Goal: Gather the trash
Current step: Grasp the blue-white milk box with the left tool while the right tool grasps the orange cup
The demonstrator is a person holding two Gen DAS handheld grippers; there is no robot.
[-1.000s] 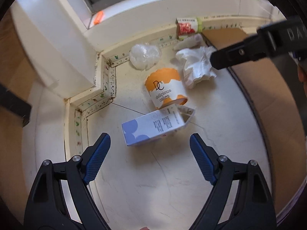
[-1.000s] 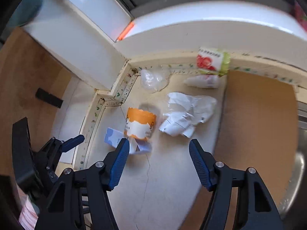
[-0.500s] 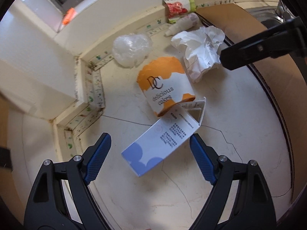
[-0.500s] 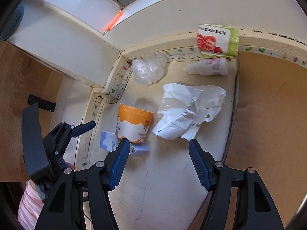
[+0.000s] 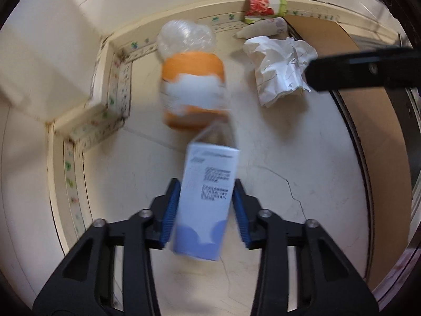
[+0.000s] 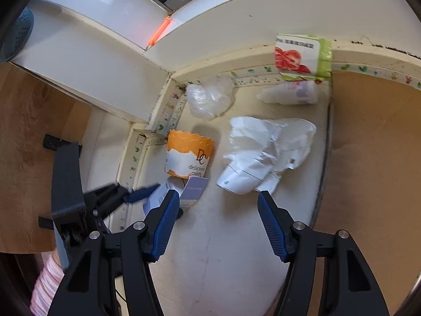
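Observation:
A white-and-blue carton (image 5: 202, 218) stands lengthwise between the blue pads of my left gripper (image 5: 206, 184). The jaws are closing, and both pads touch its sides. Its open top points at an orange-and-white paper cake cup (image 5: 193, 92) lying just beyond. In the right wrist view the carton (image 6: 193, 188) shows beside the left gripper (image 6: 142, 193). My right gripper (image 6: 217, 197) is open over bare counter, just short of a crumpled white paper (image 6: 263, 155), with nothing between its fingers.
A clear plastic wad (image 6: 208, 100), a small white bottle (image 6: 289, 94) and a red-and-green packet (image 6: 302, 56) lie along the back wall. A brown cardboard sheet (image 6: 368, 158) covers the right side. White ledges box in the left corner. A pink sleeve (image 6: 44, 284) shows at lower left.
My left gripper has dropped onto the carton and its jaws have come in from wide open to the carton's sides. The carton now lies lengthwise between them. The right gripper sank slightly.

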